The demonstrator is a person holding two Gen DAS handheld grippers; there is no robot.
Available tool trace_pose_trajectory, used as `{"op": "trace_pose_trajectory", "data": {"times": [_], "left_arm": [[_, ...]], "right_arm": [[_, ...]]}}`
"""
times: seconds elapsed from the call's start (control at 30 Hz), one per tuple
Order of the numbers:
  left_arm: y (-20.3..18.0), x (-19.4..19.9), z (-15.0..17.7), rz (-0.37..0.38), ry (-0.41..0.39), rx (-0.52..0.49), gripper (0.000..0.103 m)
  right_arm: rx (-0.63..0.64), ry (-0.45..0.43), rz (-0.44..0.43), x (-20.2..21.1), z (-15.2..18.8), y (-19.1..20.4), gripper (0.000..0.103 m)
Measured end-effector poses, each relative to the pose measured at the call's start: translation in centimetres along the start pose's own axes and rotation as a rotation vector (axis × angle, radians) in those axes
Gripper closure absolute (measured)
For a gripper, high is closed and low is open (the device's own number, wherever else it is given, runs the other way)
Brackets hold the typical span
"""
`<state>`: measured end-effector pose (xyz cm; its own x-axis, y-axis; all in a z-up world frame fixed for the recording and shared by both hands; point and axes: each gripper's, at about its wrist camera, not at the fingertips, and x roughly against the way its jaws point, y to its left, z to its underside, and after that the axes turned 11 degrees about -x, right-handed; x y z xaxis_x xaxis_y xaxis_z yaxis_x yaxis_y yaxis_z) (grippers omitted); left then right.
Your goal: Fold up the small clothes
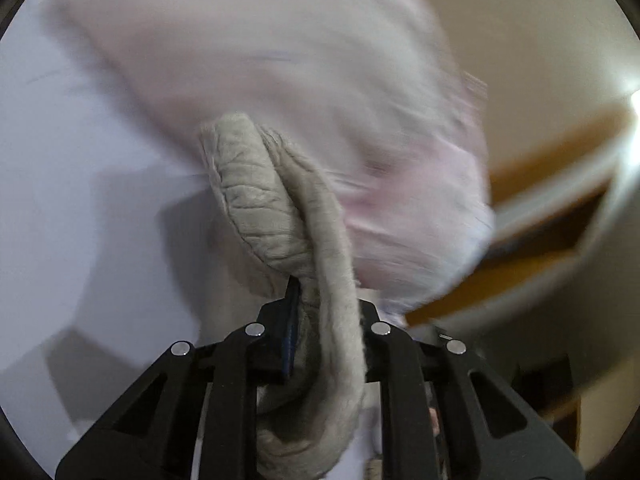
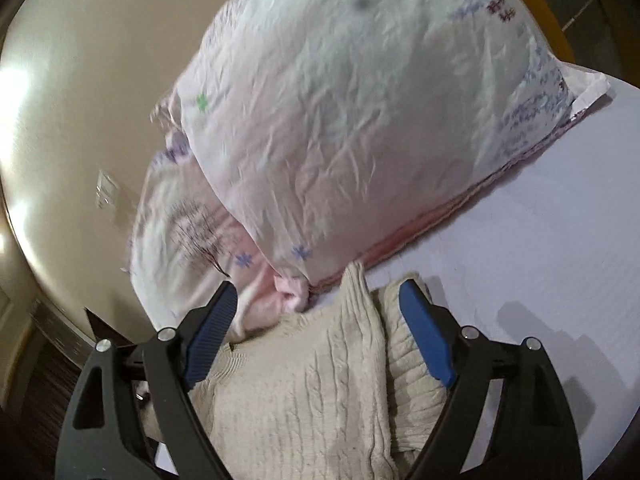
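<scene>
Bedroom at home; printed pillows [image 2: 360, 120] on pale bedsheet [image 2: 540, 260]; wall w/ light switch [image 2: 106, 192].

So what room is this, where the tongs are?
Probably a bedroom. A big flowery pillow lies on a pale bedsheet, with a beige wall behind. A cream knitted garment sits between the right tongs.

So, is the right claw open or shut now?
Open: the right claw has its blue pads wide apart, with the cream ribbed knit garment loose between them.

Beige wall [image 2: 80, 100] behind pillows [image 2: 360, 120] on pale sheet [image 2: 540, 260].
</scene>
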<state>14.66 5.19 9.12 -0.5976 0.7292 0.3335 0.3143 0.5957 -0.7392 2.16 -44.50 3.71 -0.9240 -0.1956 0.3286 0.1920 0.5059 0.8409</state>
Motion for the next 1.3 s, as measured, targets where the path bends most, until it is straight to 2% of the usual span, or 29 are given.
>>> {"op": "trace_pose_trajectory", "data": {"times": [0.07, 0.1, 0.13, 0.17, 0.27, 0.3, 0.37, 0.4, 0.47, 0.5, 0.53, 0.6, 0.7, 0.8, 0.93, 0.97, 1.0, 1.03, 1.07, 1.1, 1.17, 1.23, 1.3], "left_arm": [[-4.0, -3.9, 0.1, 0.104, 0.034, -0.055, 0.086], [-6.4, -7.5, 0.6, 0.172, 0.072, -0.081, 0.085], [-7.4, -10.0, 1.1, 0.202, 0.103, -0.079, 0.084], [-8.7, -13.9, 2.1, 0.239, 0.169, -0.067, 0.078], [-10.2, -22.1, 5.1, 0.285, 0.371, -0.018, 0.077], [-10.4, -23.2, 5.9, 0.321, 0.406, 0.007, 0.077], [-11.3, -22.2, 6.0, 0.347, 0.391, -0.057, 0.076], [-11.5, -20.5, 5.3, 0.324, 0.343, -0.115, 0.076], [-10.9, -17.6, 3.9, 0.240, 0.260, -0.182, 0.058], [-10.6, -16.3, 3.3, 0.170, 0.217, -0.209, 0.046], [-9.6, -14.6, 2.7, 0.051, 0.178, -0.242, 0.042], [-7.7, -13.3, 2.6, -0.092, 0.189, -0.271, 0.041], [-5.2, -13.8, 3.4, -0.202, 0.255, -0.246, 0.040], [-4.1, -14.6, 4.5, -0.238, 0.290, -0.256, 0.034], [-4.0, -15.5, 5.9, -0.252, 0.285, -0.292, 0.021], [-4.1, -15.9, 6.1, -0.262, 0.280, -0.306, 0.020], [-4.0, -16.3, 6.4, -0.273, 0.280, -0.312, 0.020], [-4.1, -16.7, 6.6, -0.275, 0.280, -0.308, 0.020], [-3.8, -17.1, 6.8, -0.278, 0.283, -0.298, 0.020], [-3.4, -17.1, 7.0, -0.283, 0.290, -0.286, 0.021], [-2.8, -17.3, 7.2, -0.262, 0.294, -0.278, 0.033], [-2.8, -15.8, 6.7, -0.229, 0.302, -0.299, 0.053], [-3.0, -12.9, 6.1, -0.213, 0.292, -0.334, 0.055]], "right_arm": [[-0.022, -0.005, -0.020, -0.2, -0.5, 0.2, 0.020], [-0.034, -0.009, -0.025, 0.1, -0.8, -0.3, 0.020], [-0.037, -0.009, -0.020, 0.1, -1.0, -0.6, 0.020], [-0.033, -0.004, 0.008, 0.0, -1.3, -1.1, 0.020], [-0.084, 0.019, 0.064, 0.0, -2.2, -3.2, 0.018], [-0.121, 0.030, 0.057, 0.0, -2.5, -3.8, 0.015], [-0.194, 0.054, 0.027, 0.2, -2.9, -4.9, 0.009], [-0.212, 0.065, 0.016, 0.3, -3.0, -5.1, 0.005], [-0.214, 0.110, 0.014, 0.0, -3.0, -4.9, 0.004], [-0.199, 0.151, 0.037, -0.6, -2.7, -4.6, 0.004], [-0.182, 0.187, 0.060, -1.2, -2.5, -4.3, 0.004], [-0.153, 0.260, 0.094, -2.7, -1.6, -3.7, 0.004], [-0.104, 0.362, 0.155, -5.0, 0.0, -3.1, 0.004], [-0.052, 0.386, 0.193, -5.8, 1.0, -2.6, 0.004], [-0.010, 0.384, 0.193, -5.9, 1.9, -2.2, 0.006], [0.008, 0.378, 0.198, -6.0, 2.2, -2.0, 0.019], [0.029, 0.377, 0.217, -6.2, 2.5, -1.7, 0.042], [0.043, 0.376, 0.244, -6.5, 2.7, -1.6, 0.051], [0.019, 0.392, 0.220, -6.7, 3.0, -1.6, 0.061], [-0.018, 0.399, 0.198, -6.9, 3.1, -1.7, 0.065], [-0.071, 0.382, 0.164, -6.6, 3.3, -1.8, 0.069], [-0.097, 0.384, 0.094, -6.0, 4.0, -1.2, 0.071], [-0.100, 0.423, -0.012, -5.7, 5.1, 0.2, 0.072]]}}
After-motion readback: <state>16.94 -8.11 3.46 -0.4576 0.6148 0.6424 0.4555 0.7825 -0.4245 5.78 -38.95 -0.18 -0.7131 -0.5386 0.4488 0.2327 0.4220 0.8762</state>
